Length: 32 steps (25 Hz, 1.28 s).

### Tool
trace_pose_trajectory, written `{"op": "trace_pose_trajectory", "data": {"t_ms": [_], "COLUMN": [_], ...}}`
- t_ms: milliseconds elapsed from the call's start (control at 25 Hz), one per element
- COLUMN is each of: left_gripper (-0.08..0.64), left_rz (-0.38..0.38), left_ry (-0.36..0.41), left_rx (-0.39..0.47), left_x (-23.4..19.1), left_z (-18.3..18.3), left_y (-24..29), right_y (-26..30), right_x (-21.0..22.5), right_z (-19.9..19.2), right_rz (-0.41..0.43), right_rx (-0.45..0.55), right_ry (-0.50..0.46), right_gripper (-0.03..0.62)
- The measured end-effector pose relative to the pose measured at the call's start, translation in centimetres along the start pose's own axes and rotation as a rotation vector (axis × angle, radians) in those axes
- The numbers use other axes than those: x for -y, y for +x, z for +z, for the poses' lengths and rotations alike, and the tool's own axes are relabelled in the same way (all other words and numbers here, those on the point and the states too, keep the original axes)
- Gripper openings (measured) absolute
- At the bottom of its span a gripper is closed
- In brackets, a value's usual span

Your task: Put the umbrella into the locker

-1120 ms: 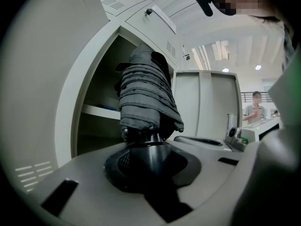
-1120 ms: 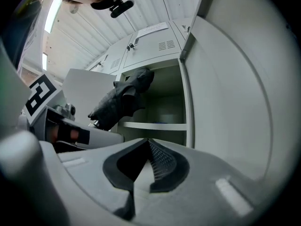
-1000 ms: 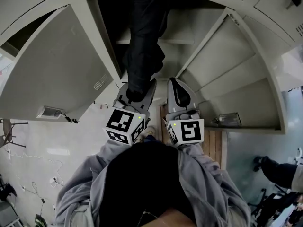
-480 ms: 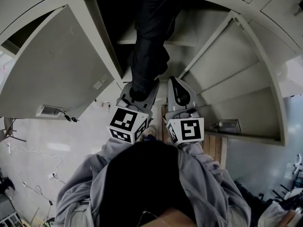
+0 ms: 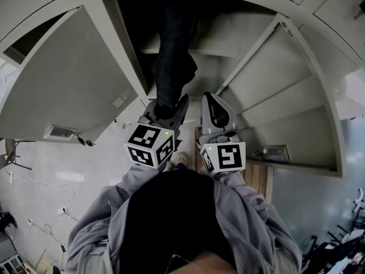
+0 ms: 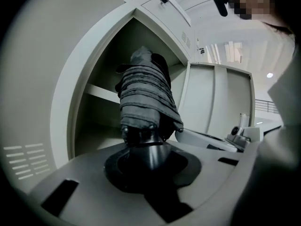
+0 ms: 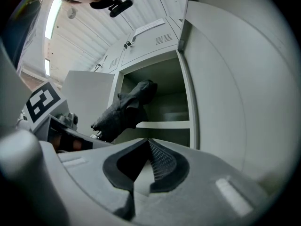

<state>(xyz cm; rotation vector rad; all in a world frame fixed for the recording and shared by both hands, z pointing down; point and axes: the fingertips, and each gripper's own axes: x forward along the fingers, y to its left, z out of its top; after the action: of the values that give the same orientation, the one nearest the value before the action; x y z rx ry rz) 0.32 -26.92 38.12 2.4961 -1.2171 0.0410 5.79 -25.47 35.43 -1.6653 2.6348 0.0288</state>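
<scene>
The step in hand is the insertion itself. The left gripper [image 5: 166, 111] has its tongs clamped on the black handle of the folded dark grey fabric umbrella [image 6: 145, 95]. It holds the umbrella roughly level, aimed into the open compartment of the pale grey metal locker [image 5: 126, 50]. The far end of the umbrella is past the front edge of the compartment and lies above the inner metal shelf [image 7: 164, 125]. The handle end and the gripper are outside the opening. Whether the fabric touches the shelf cannot be told.

The right gripper [image 7: 141, 166] hangs just beside the left one in front of the opening, its tongs together with nothing between them. Both locker doors [image 5: 63, 79] stand swung wide, so the way in looks free.

The next move probably calls for pushing the umbrella deeper, until its whole length is past the front edge. It would then be lowered onto the shelf or the compartment floor before the left tongs part. It may roll or tip out if freed too near that edge.
</scene>
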Motion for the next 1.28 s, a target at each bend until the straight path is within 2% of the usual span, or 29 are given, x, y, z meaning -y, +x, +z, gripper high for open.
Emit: {"op": "trace_pose_trajectory", "data": {"t_ms": [400,760,880,1120,1280], "left_gripper": [0.072,0.083,0.152,0.162,0.213], "left_rz": [-0.01,-0.047,-0.072,-0.123,-0.181], "left_ry": [-0.039,-0.125,-0.141,-0.208,-0.248], "left_rx": [-0.043,-0.074,-0.056,-0.047,-0.037], "left_x": [-0.3,-0.3,0.0,0.9,1.6], "left_z": [1.5,3.2,4.0,4.5,5.3], "left_y": [1.1,2.1,2.3,2.6,2.6], "right_y": [0.1,0.1,0.3,0.6,0.7], "right_x": [-0.5,-0.6,-0.6,-1.1,-0.9], "right_z": [2.0,2.5,2.7,2.7,2.9], "right_rz": [0.03,0.033,0.033,0.046,0.042], "right_rx": [0.028,0.042,0.05,0.053,0.061], "right_ry": [-0.031,-0.033,-0.029,-0.022,-0.013], "right_gripper": [0.003,0.003,0.003,0.003,0.003]}}
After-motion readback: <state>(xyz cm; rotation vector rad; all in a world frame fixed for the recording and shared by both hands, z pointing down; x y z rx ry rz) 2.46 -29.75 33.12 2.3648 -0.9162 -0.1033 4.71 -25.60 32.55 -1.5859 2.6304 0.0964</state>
